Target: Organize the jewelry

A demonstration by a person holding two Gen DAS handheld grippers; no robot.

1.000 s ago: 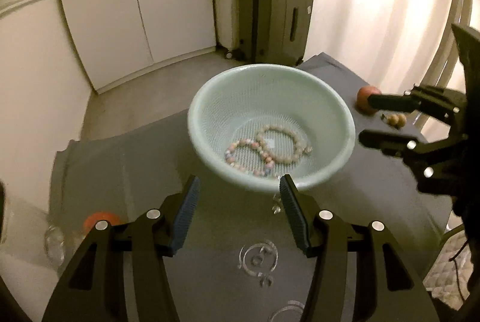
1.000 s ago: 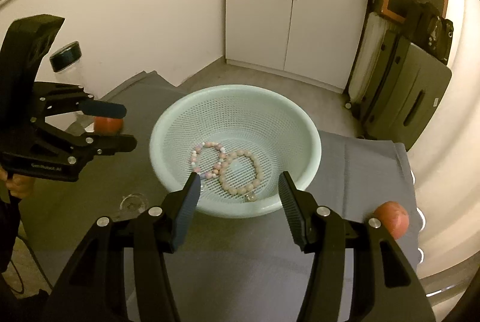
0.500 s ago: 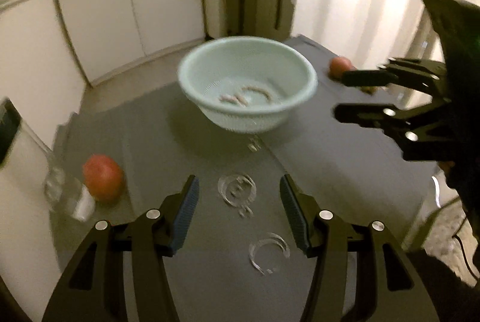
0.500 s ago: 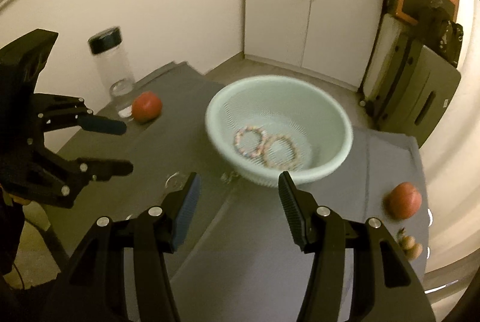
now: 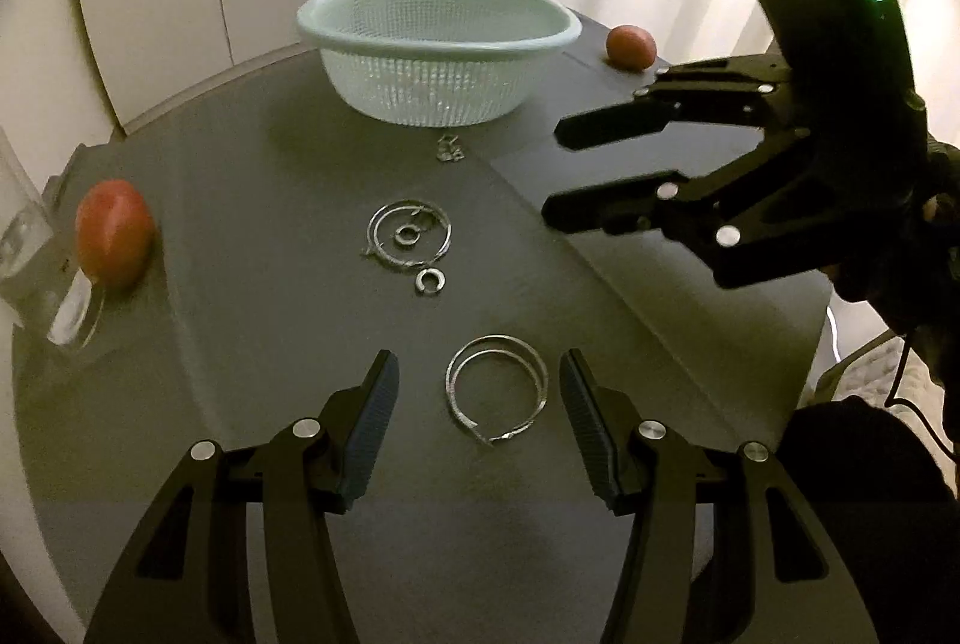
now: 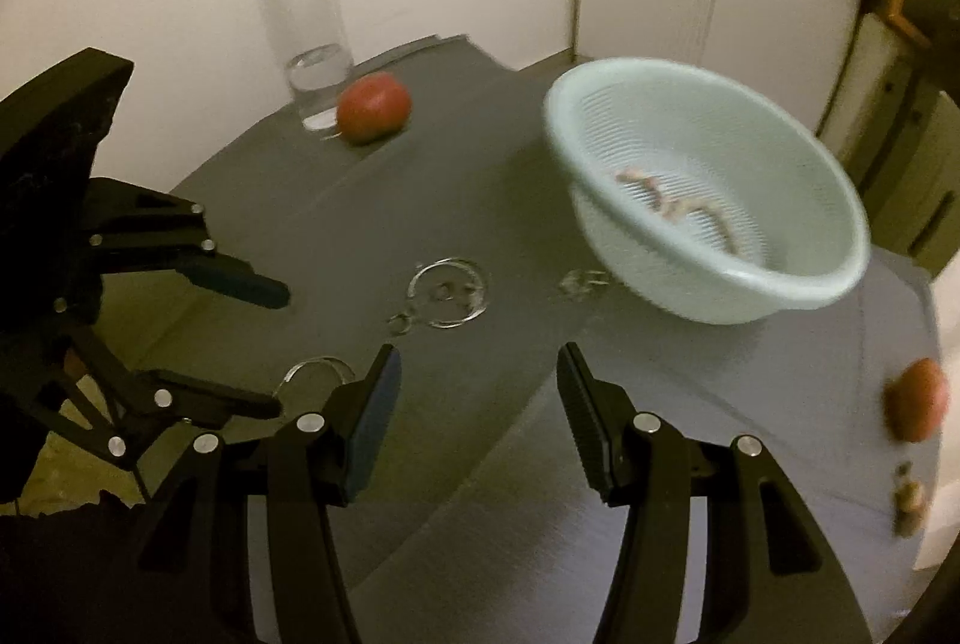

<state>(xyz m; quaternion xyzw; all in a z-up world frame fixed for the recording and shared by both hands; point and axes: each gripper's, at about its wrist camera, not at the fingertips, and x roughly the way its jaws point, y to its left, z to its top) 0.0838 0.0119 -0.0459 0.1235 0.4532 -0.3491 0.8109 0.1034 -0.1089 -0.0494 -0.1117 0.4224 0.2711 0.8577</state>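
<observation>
**Both tongs pull back from the basket toward the loose bangles**

A second ago both views looked down into the mint mesh basket [image 5: 438, 44]; now they sit lower and nearer, so the next pickup looks close. The left tongs [image 5: 477, 419] stand apart and empty, framing a pair of silver bangles [image 5: 497, 389] on the dark worktop [image 5: 240, 344]. The right tongs [image 6: 474, 413] stand apart too, holding nothing. Count: two bangle sets, two small rings [image 5: 429, 281], one small tangled piece [image 5: 450, 149], two beaded bracelets [image 6: 678, 209] in the basket.
</observation>
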